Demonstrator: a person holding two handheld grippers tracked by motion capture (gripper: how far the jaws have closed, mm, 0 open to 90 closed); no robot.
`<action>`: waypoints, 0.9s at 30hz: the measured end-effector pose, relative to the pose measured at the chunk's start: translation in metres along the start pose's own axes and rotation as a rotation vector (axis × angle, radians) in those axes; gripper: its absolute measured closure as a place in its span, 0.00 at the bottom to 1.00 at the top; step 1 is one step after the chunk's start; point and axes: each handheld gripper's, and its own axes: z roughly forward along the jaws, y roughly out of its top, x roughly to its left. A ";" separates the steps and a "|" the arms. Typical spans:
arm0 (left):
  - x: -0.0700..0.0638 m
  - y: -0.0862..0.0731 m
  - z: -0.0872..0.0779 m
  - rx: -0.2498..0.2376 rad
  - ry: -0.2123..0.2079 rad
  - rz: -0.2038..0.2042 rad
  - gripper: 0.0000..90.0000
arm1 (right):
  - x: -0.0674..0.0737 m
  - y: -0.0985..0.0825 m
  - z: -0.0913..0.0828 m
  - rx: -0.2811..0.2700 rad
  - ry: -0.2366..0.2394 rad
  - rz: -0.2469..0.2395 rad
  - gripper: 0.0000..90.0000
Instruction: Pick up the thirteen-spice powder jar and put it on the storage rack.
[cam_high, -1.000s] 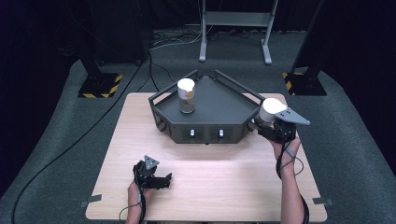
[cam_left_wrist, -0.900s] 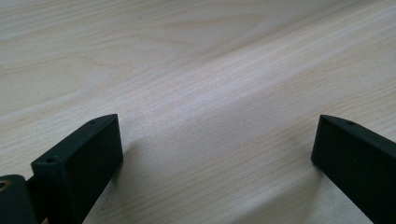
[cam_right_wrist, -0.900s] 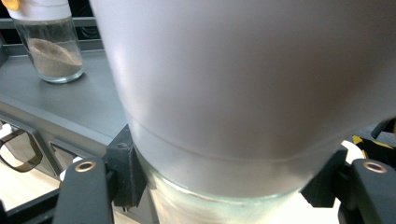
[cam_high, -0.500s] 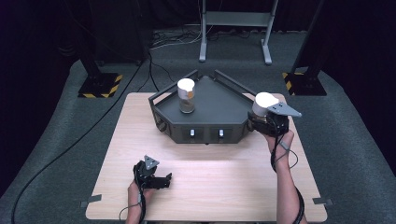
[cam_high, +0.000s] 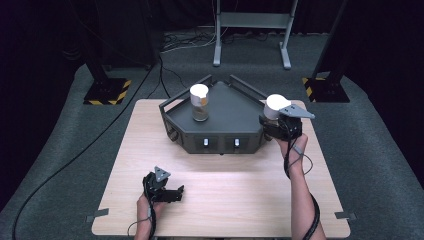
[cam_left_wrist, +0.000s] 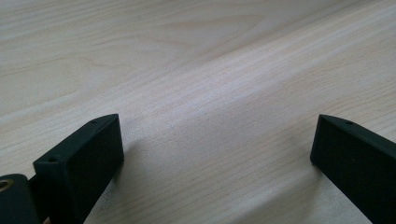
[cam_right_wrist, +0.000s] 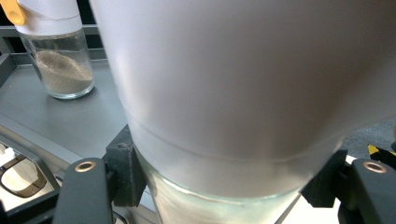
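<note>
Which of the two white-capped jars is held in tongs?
The jar at the tray's right corner, clamped by the right tongs; the other jar stands free on the tray.

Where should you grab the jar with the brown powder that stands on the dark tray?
Probably by the clear glass body of the jar, below its white cap. It stands upright, round and alone on the tray, so jaws held level could close across its sides. Coming from the front, over the tray's low front edge, looks easiest, since rails line the back.
</note>
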 end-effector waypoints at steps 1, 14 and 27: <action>0.000 0.000 0.000 0.000 0.000 0.000 0.02 | 0.000 0.001 0.002 0.001 0.001 -0.002 0.34; 0.000 0.000 0.000 -0.002 -0.002 0.000 0.03 | 0.004 0.011 0.022 0.010 0.024 0.008 0.34; 0.000 0.000 0.000 -0.002 -0.003 0.001 0.03 | 0.008 0.015 0.046 0.027 0.038 0.031 0.34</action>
